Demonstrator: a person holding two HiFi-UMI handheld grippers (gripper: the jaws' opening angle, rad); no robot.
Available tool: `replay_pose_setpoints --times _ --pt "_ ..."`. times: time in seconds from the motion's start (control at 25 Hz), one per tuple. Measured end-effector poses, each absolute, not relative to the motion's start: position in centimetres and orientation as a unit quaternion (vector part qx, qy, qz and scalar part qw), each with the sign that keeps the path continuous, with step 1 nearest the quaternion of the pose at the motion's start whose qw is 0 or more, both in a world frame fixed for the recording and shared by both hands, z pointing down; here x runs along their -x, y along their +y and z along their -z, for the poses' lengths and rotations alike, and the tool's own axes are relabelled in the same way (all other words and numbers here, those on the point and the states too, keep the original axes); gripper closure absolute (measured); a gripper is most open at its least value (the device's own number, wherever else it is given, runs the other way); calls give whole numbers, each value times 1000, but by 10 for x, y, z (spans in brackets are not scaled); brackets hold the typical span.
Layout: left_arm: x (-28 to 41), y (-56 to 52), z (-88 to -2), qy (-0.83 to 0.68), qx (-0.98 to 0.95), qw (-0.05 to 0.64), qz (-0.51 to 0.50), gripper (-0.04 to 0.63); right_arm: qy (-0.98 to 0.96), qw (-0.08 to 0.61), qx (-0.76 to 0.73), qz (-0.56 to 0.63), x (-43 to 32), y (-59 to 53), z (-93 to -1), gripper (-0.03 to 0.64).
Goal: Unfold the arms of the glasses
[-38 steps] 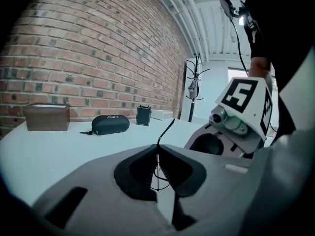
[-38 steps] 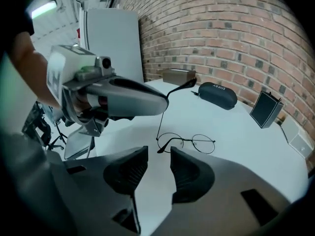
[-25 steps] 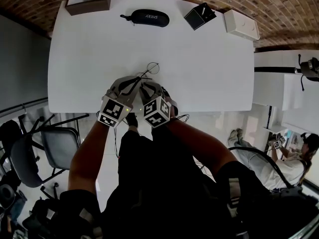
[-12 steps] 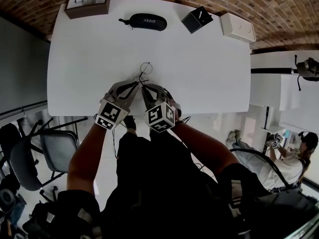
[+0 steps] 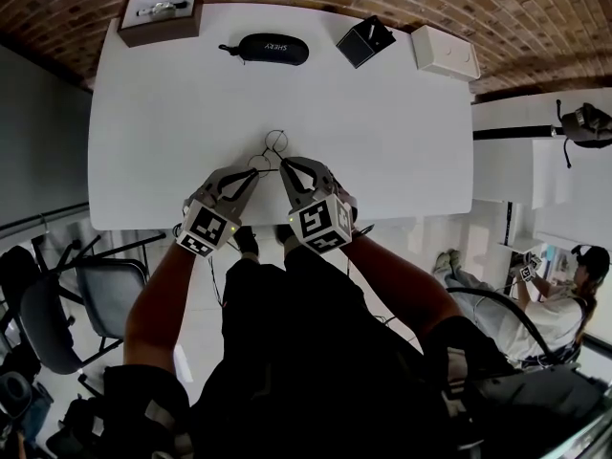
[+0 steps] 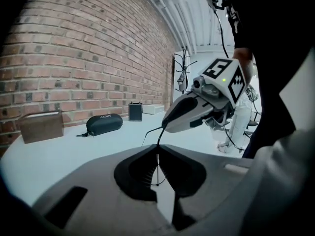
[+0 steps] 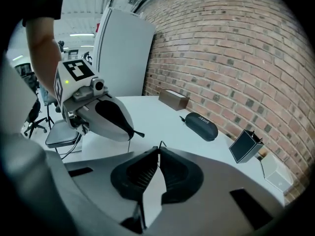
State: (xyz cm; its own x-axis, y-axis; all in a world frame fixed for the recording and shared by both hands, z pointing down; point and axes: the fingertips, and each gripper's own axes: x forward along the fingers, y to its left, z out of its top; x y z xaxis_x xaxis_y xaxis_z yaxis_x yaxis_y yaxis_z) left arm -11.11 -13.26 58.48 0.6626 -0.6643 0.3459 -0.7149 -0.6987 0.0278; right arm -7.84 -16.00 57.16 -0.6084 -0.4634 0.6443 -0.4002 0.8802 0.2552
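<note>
**Right gripper pinches a wire of the glasses opposite the left**

The right gripper [image 5: 284, 165] has just been closing its jaws. In the right gripper view they stand almost together, with a thin dark wire of the glasses [image 5: 274, 142] nipped at their very tip. The left gripper [image 5: 256, 169] is likewise nearly shut, and a fine wire runs up between its pads in its own view.

In the head view the two tips meet just below the frame's centre. The glasses lie directly beyond them, towards the top of the picture, one round lens above and right of the other. That puts the long axis roughly from lower left to upper right. The wires are too thin to tell which part each gripper has.

Both hands are equally near. The step in hand looks like the left steadying the glasses while the right takes an arm to swing it out. If so, the right tip must travel rightwards and away from the left, round the hinge.

There is plenty of room for that. The white table [image 5: 382, 122] is bare on either side of the grippers. The black glasses case [image 5: 266, 48], brown box [image 5: 159, 12] and two small boxes sit well apart along the far edge. The table's near edge lies just below the grippers, so a dropped pair could slide off it.
</note>
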Motion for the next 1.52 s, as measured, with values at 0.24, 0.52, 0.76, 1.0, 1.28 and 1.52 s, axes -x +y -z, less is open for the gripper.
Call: replay_pose_setpoints --times 0.24,0.52,0.76,1.0,1.28,1.52 --pt "109 -131 -585 -362 -912 67 -178 574 -903 341 -260 -20 64 -171 -561 600" --pt "112 -128 -596 -336 -913 50 -225 574 -902 305 -294 -88 43 -195 -551 601" --pt "112 -130 -595 -302 -915 19 -265 574 -891 285 -319 -150 22 -205 -555 601" --pt "108 -135 -595 -276 -915 -1 -295 573 -889 268 -319 -190 22 -206 -553 601" --pt "108 -136 -595 -253 -913 -17 -321 572 -879 243 -321 -255 19 -208 -552 601" --pt "101 -132 -594 -230 -909 -45 -344 574 -878 239 -315 -271 10 -201 -556 601"
